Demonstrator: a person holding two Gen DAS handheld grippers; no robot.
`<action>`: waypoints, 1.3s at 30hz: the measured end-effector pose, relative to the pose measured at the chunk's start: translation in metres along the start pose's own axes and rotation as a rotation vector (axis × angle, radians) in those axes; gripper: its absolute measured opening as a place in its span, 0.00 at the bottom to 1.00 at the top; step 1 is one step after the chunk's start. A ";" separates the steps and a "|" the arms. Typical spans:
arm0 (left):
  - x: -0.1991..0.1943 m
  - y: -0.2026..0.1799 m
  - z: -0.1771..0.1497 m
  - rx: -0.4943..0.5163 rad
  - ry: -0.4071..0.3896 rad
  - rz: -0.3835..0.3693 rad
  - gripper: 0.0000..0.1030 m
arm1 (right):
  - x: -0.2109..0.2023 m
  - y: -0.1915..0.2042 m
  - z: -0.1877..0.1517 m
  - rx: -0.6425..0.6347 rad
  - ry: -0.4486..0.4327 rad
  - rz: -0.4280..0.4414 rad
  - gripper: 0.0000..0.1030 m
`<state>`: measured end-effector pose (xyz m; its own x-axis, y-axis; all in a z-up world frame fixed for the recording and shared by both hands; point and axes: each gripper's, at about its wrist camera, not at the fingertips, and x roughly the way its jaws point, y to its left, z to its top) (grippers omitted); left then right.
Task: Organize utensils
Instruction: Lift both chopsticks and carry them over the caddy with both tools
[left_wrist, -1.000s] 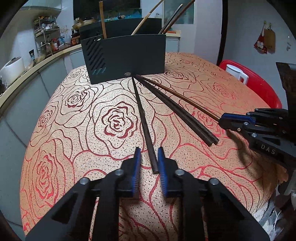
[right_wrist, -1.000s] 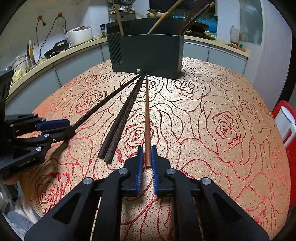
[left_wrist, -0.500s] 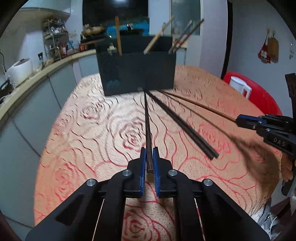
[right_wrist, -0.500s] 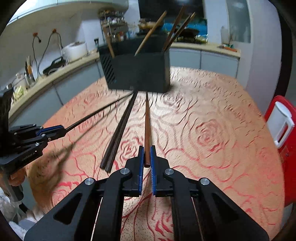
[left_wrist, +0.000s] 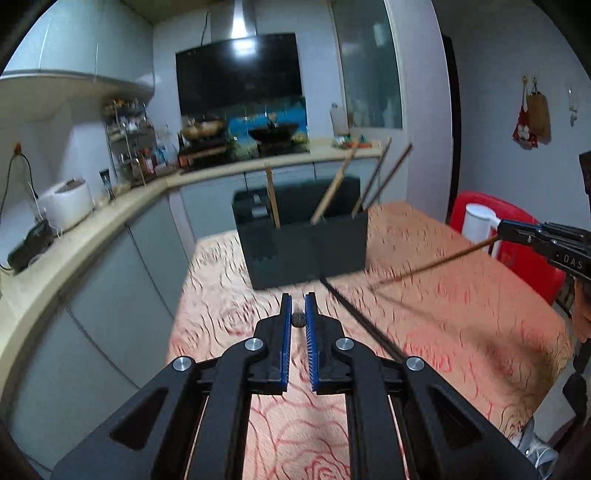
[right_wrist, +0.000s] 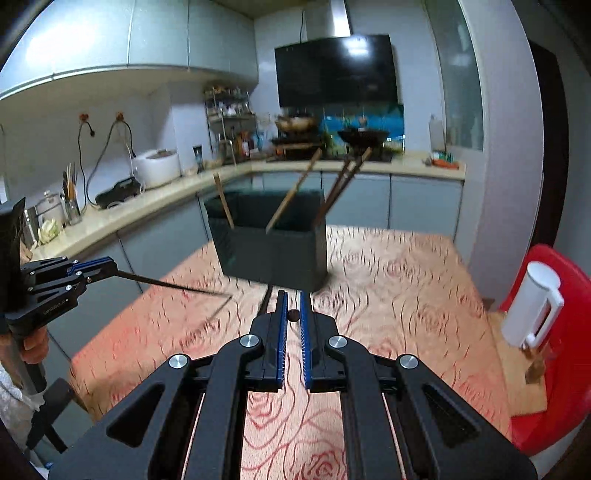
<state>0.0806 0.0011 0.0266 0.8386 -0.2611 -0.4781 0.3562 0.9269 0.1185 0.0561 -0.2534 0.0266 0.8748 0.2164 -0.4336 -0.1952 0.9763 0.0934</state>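
Note:
My left gripper (left_wrist: 298, 299) is shut on a dark chopstick (left_wrist: 297, 319), seen end-on between the blue pads; in the right wrist view that dark chopstick (right_wrist: 173, 285) slants off the table from the left gripper (right_wrist: 112, 267). My right gripper (right_wrist: 293, 295) is shut on a brown chopstick (right_wrist: 293, 315). From the left wrist view the brown chopstick (left_wrist: 432, 266) hangs from the right gripper (left_wrist: 500, 225). A dark utensil holder (left_wrist: 306, 247) (right_wrist: 273, 251) with several chopsticks stands ahead. A dark pair of chopsticks (left_wrist: 354, 317) lies on the rose-patterned tablecloth (left_wrist: 461, 325).
A red chair (right_wrist: 565, 280) with a white jug (right_wrist: 532, 306) stands right of the table. Behind the holder runs a kitchen counter (left_wrist: 122, 206) with a rice cooker (left_wrist: 68, 203). The table's left edge (left_wrist: 177, 314) drops toward grey cabinets. A hand (right_wrist: 33, 345) grips the left handle.
The left gripper shut on the dark chopstick. Both grippers then rose and tilted up, lifting their chopsticks off the cloth; the pair of dark chopsticks stayed on the table.

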 end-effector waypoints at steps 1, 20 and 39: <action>-0.002 0.002 0.005 -0.002 -0.010 0.002 0.07 | -0.002 0.000 0.005 -0.002 -0.012 0.003 0.07; 0.006 0.012 0.079 0.007 -0.050 -0.008 0.07 | 0.021 -0.005 0.077 0.009 -0.008 0.035 0.07; 0.024 0.018 0.151 0.023 -0.056 -0.029 0.07 | 0.021 0.003 0.160 -0.038 -0.056 0.032 0.07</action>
<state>0.1698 -0.0298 0.1488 0.8496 -0.3029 -0.4318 0.3892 0.9126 0.1255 0.1447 -0.2457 0.1608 0.8909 0.2486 -0.3802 -0.2396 0.9682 0.0717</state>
